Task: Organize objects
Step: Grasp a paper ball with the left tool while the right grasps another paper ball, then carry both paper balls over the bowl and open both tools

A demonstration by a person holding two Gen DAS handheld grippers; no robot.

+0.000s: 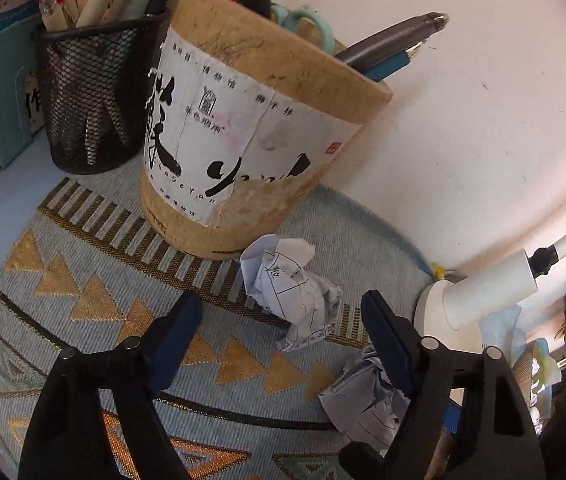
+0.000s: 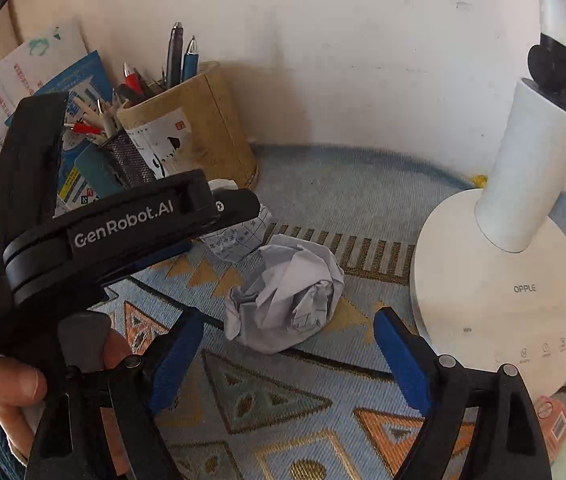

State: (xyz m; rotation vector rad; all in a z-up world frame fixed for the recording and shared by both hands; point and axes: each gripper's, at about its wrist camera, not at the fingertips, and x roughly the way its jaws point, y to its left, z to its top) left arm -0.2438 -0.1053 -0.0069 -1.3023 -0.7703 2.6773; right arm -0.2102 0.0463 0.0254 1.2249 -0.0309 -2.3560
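Only our right wrist view shows the lamp base (image 2: 499, 292) whole. Both grippers, left (image 1: 283, 322) and right (image 2: 289, 334), gape wide, holding nothing; each has a crumpled paper ball (image 1: 293, 292) (image 2: 287, 300) just ahead between its fingers, on the mat (image 1: 83, 276).

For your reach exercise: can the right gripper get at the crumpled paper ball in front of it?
Probably yes: the right gripper is open, the paper ball lies uncovered on the mat just ahead.

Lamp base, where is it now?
In the right wrist view the lamp base sits on the mat at right, by the wall, right of the paper ball.
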